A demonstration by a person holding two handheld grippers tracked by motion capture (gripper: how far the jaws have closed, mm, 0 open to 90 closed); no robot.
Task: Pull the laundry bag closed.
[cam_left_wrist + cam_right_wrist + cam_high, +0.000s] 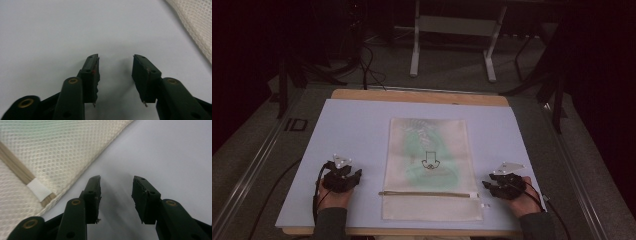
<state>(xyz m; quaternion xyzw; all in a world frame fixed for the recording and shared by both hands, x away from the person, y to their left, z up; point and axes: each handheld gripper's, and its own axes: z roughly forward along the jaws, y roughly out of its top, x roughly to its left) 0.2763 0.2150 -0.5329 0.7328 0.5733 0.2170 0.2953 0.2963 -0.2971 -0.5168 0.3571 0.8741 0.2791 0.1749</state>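
A cream mesh bag (428,167) with a tan zipper (427,194) across its near part lies flat in the middle of the pale blue mat (357,130); something green shows through the mesh. My left gripper (354,176) rests on the mat left of the bag, jaws open with nothing between them. In the left gripper view the bag's edge (197,22) lies off to the upper right of my left gripper (115,58). My right gripper (488,185) rests right of the bag, open and empty. In the right gripper view my right gripper (116,179) stands beside the bag (50,152), near the zipper's white end tab (38,190).
The mat covers a wooden table (417,95) whose far edge shows. Beyond it stands a white frame stand (452,40) on a dark floor, with cables (367,65) at the back left. Bare mat lies to either side of the bag.
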